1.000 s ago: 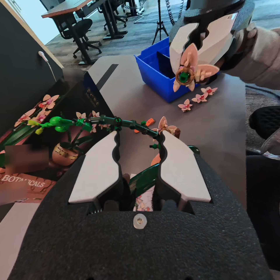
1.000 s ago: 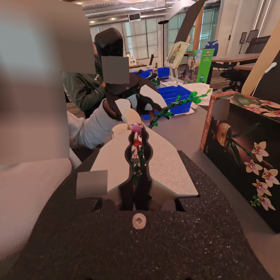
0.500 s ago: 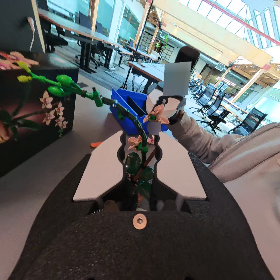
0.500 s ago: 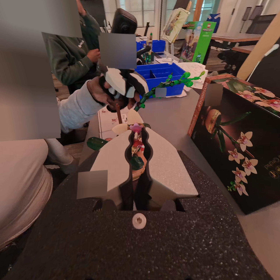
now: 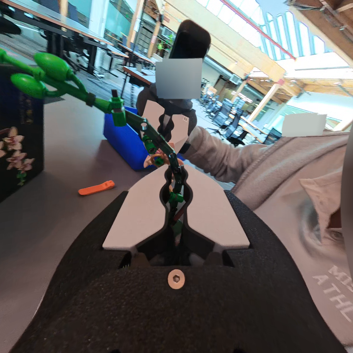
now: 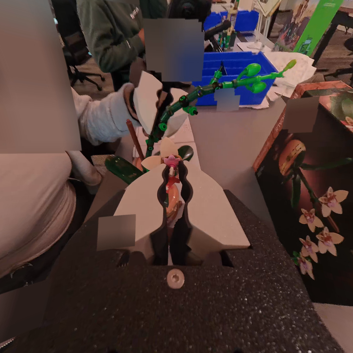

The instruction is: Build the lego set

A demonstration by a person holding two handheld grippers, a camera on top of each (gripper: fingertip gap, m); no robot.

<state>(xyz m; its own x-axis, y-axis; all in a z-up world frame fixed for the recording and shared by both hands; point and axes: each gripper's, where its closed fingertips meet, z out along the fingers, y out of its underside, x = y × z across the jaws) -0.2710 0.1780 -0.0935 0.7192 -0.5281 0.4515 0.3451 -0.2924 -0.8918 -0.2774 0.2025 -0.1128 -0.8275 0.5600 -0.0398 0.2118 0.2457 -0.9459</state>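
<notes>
My left gripper (image 5: 176, 169) is shut on the dark green orchid stem (image 5: 152, 133), which arches up and left to bright green buds (image 5: 49, 66). My right gripper (image 6: 172, 165) is shut on a cream orchid flower (image 6: 168, 150) with a pink centre. In the left wrist view the right gripper (image 5: 168, 124) holds that flower (image 5: 158, 160) right against the stem, just past my left fingertips. In the right wrist view the left gripper (image 6: 152, 108) grips the stem (image 6: 191, 95) above the peach pot (image 6: 172, 198), its dark green leaves (image 6: 122, 168) and a brown stick (image 6: 134, 137).
A blue bin (image 5: 126, 141) stands on the grey table (image 5: 57, 210) behind the stem; it also shows in the right wrist view (image 6: 235, 72). The dark set box (image 5: 19, 149) stands at the left. An orange brick separator (image 5: 96, 188) lies on the table. A person in a green top (image 6: 107, 28) sits behind.
My left gripper, open around the stem a second ago, has closed on it and tilted upward. My right gripper has brought the flower in close to the stem.
</notes>
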